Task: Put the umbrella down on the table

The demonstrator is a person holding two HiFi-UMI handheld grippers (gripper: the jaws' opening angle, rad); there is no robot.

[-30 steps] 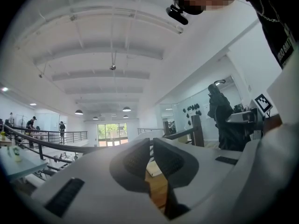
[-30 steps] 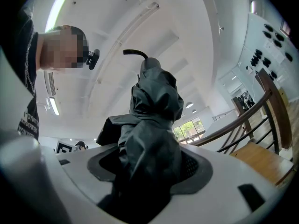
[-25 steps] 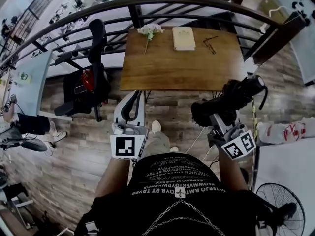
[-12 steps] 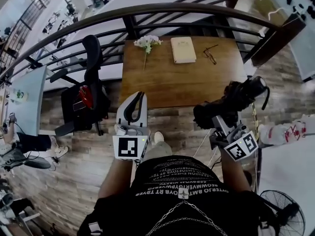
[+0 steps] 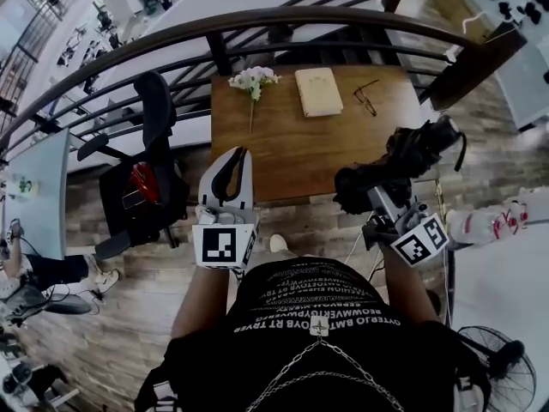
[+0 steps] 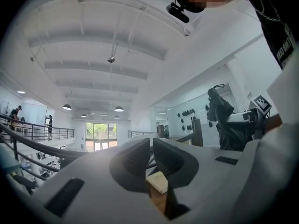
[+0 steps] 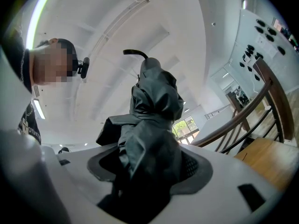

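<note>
My right gripper is shut on a folded black umbrella, which hangs over the front right corner of the wooden table. In the right gripper view the umbrella stands up out of the right gripper, its curved handle on top, and hides the pads. My left gripper is over the table's front left edge. In the left gripper view the left gripper has its jaws together with nothing between them. The umbrella also shows at that view's right.
At the table's far side lie a sprig of white flowers, a cream book and a pair of glasses. A black office chair stands to the left. A curved railing runs behind the table. A fan stands at the bottom right.
The person has stepped closer to the table. Both grippers moved forward: the left one now overlaps the table's front edge, and the umbrella reaches over its right corner.
</note>
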